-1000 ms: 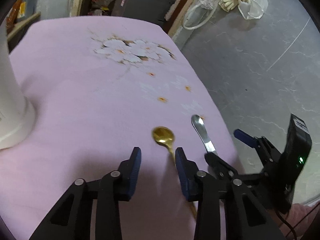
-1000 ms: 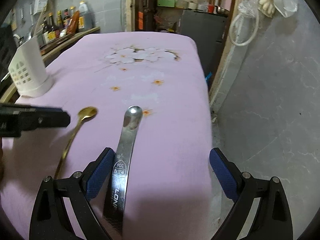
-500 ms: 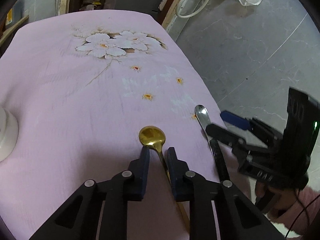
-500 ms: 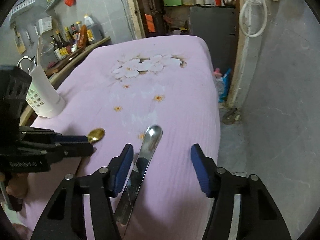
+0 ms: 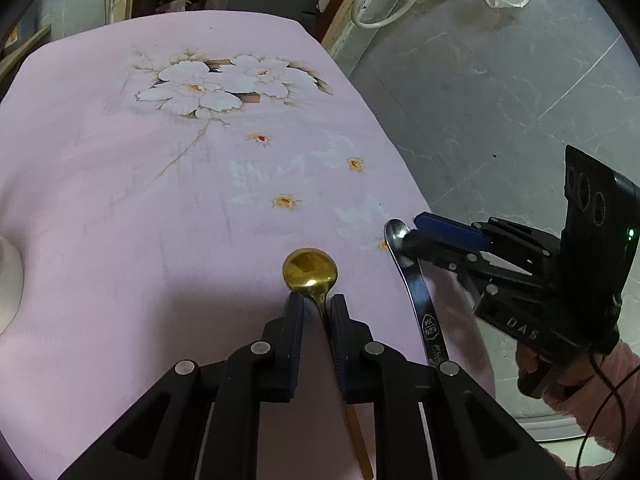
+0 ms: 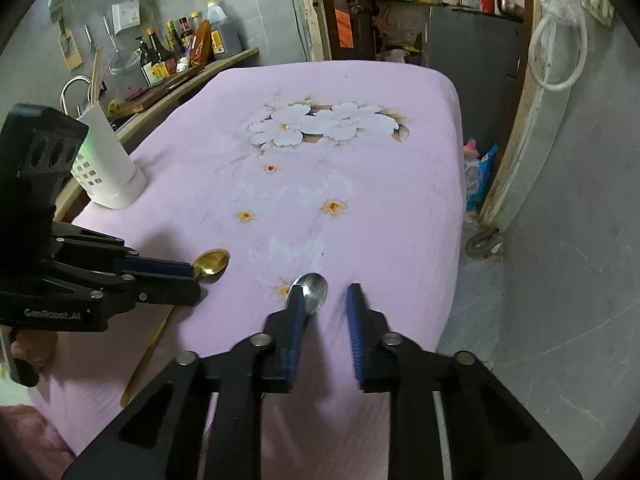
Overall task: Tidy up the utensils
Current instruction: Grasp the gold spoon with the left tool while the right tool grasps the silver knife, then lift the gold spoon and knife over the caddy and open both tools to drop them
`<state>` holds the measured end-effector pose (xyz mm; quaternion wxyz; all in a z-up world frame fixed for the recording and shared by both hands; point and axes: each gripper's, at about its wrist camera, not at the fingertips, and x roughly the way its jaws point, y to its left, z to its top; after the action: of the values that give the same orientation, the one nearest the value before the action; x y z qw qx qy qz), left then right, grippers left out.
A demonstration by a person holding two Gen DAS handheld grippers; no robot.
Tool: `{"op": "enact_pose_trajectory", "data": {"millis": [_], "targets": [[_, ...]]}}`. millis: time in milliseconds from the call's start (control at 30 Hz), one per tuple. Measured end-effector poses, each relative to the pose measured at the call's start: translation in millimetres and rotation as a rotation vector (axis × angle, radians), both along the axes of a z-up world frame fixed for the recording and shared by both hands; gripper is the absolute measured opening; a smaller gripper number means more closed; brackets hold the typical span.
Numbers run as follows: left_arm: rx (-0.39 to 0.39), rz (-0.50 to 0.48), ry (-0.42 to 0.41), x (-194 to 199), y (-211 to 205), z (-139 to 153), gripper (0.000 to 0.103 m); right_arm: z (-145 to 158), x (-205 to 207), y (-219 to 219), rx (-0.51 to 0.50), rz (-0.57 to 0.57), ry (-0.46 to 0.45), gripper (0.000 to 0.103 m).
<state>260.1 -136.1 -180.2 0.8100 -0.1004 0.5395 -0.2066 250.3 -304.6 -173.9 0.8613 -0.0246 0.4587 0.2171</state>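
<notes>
Both tongs are down on the pink flowered cloth (image 5: 160,208) at once. The left tongs (image 5: 316,304) have their jaws closing around the neck of the gold spoon (image 5: 310,270): the thin stem runs straight between the two dark pads (image 5: 297,312), with the round bowl poking out just past their tips and the long handle trailing back under the tongs. The pads look pressed against the stem on both sides.

Over on the right, the right tongs (image 6: 326,300) are closing too, but there is a clear gap. The steel spoon (image 6: 312,290) lies with its bowl against the left blue pad (image 6: 296,320), while the right pad stands apart from it, so nothing is pinched here. Its flat handle is hidden beneath the tongs in that view; from the left tongs' camera it shows running back along the cloth's edge.

A white slotted utensil holder (image 6: 108,168) stands well beyond the left tongs, near the far-left side of the table.
</notes>
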Motion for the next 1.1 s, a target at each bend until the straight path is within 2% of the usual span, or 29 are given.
{"op": "enact_pose_trajectory", "data": {"millis": [233, 333, 367, 533, 700, 833, 933, 967, 1000, 1100], "targets": [[0.014, 0.046, 0.0, -1, -3, 1, 0.007, 0, 4, 1, -0.021, 0.058, 0.004, 0.017], [0.024, 0.082, -0.002, -5, 2, 2, 0.006, 1, 8, 0, 0.02, 0.073, 0.025, 0.017], [0.032, 0.095, -0.002, -6, 4, 2, 0.006, -2, 9, 1, 0.063, 0.085, 0.056, 0.017], [0.042, 0.154, 0.01, -14, 25, 4, 0.006, -10, 6, 10, 0.081, 0.094, 0.088, 0.017], [0.026, 0.174, 0.027, -15, 39, 3, 0.006, -17, 7, 7, 0.188, 0.055, 0.158, 0.017], [0.008, 0.17, 0.041, -13, 42, 1, 0.006, -19, 14, 9, 0.19, 0.064, 0.207, 0.017], [0.012, 0.159, 0.039, -13, 41, 1, 0.006, -20, 16, 16, 0.175, 0.054, 0.23, 0.015], [0.011, 0.157, 0.037, -13, 41, 1, 0.006, -20, 16, 16, 0.174, 0.045, 0.234, 0.008], [0.01, 0.157, 0.036, -12, 40, 1, 0.006, -21, 16, 16, 0.172, 0.036, 0.232, 0.007], [-0.003, 0.163, 0.037, -11, 41, 0, 0.006, -22, 17, 12, 0.23, 0.008, 0.25, 0.003]]}}
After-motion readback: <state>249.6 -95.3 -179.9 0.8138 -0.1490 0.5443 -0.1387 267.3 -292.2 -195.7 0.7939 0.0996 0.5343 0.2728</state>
